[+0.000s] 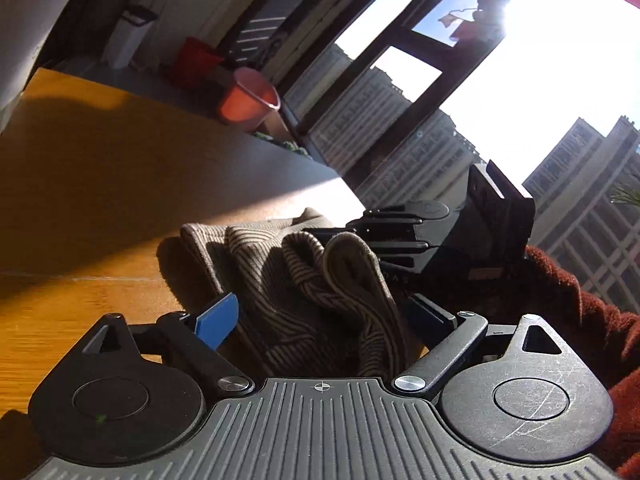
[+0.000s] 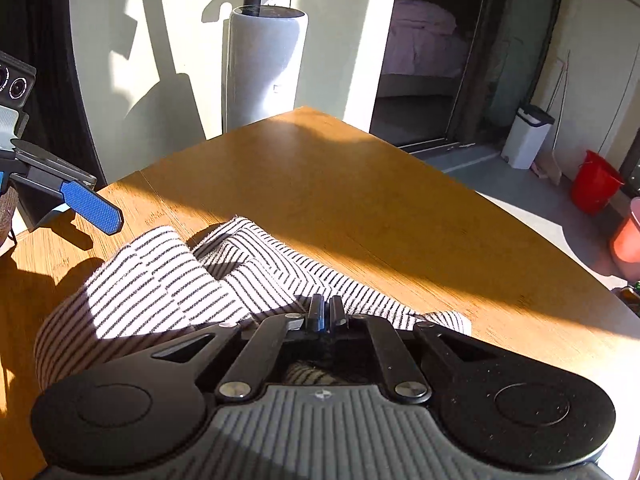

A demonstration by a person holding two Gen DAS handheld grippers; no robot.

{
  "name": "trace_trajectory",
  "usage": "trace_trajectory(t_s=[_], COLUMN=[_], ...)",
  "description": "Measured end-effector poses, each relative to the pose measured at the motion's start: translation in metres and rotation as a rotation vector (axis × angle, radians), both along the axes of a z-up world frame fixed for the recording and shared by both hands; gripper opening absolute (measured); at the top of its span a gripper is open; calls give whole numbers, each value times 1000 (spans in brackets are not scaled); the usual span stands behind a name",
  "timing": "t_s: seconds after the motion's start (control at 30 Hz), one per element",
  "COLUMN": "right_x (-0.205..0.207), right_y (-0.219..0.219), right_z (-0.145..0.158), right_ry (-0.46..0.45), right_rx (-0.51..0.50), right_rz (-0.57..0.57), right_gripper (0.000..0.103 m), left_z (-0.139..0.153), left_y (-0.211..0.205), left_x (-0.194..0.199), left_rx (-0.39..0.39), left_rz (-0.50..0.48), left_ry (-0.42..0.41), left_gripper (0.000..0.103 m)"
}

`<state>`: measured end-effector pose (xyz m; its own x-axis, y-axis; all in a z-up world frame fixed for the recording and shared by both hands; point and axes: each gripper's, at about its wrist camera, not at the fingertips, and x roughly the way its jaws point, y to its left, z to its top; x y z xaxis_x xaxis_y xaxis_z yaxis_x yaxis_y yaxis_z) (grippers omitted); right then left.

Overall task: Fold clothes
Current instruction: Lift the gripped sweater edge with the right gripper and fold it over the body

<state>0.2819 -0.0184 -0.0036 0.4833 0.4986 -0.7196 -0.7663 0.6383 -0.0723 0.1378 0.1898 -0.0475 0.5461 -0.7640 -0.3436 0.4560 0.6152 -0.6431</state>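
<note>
A black-and-white striped garment (image 2: pixel 160 280) lies bunched on the wooden table (image 2: pixel 360 200). My right gripper (image 2: pixel 326 312) is shut on a fold of its near edge. In the left wrist view the garment (image 1: pixel 304 280) lies crumpled between the two blue fingers of my left gripper (image 1: pixel 320 320), which is open, its fingers spread on either side of the cloth. The right gripper's black body (image 1: pixel 440 232) shows beyond the cloth. One blue finger of the left gripper (image 2: pixel 92 206) hovers over the table's left part in the right wrist view.
A grey cylinder (image 2: pixel 264 68) with a black pole stands behind the table's far corner. A white bin (image 2: pixel 526 136), a red bucket (image 2: pixel 596 188) and a pink bucket (image 1: pixel 250 98) stand on the floor. A red-brown sleeve (image 1: pixel 580 312) is at right.
</note>
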Motion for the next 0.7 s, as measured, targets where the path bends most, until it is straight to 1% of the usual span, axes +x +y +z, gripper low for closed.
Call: trace_trajectory(t_s=[0.03,0.07,0.17,0.23,0.27,0.3,0.33,0.37,0.4,0.43,0.47,0.5,0.53,0.57,0.7], right_x=[0,1,2,0,-1,-4,-9,-15,-21,-28,-36,-45,-53,-59,-75], right_y=[-4,-7,-10,-14,-17,-23,-36,-50,-67,-86,-101,-115,-127,-135,-152], right_z=[-1,-2,-1,4,7,14,26,39,51,63,69,72,72,67,30], right_ry=[9,19,40,38,35,28,12,-6,-26,-49,-81,-122,-156,-158,-47], right_rx=[11,22,54,76,88,111,159,216,279,338,365,365,356,344,383], right_rz=[-2,-5,-26,-45,-55,-64,-75,-93,-119,-155,-188,-220,-250,-271,-306], right_gripper=[4,4,4,4,4,4,6,11,17,32,51,60,72,73,73], left_z=[6,9,12,4,0,-4,-7,-7,-7,-7,-8,-8,-10,-12,-21], left_y=[1,-7,-40,-73,-86,-99,-108,-109,-108,-108,-105,-102,-99,-96,-86], left_x=[-6,-7,-3,6,10,14,16,18,20,21,22,24,26,28,36], left_rx=[-22,-20,9,90,141,194,243,245,239,233,221,207,187,165,93], left_rz=[-9,-27,-86,-108,-100,-88,-69,-59,-50,-42,-36,-30,-26,-22,-7], left_ry=[-24,-30,-27,-8,-6,-5,-7,-3,2,7,16,25,38,53,105], left_gripper=[101,103,103,103,103,100,85,81,81,76,72,69,68,67,63])
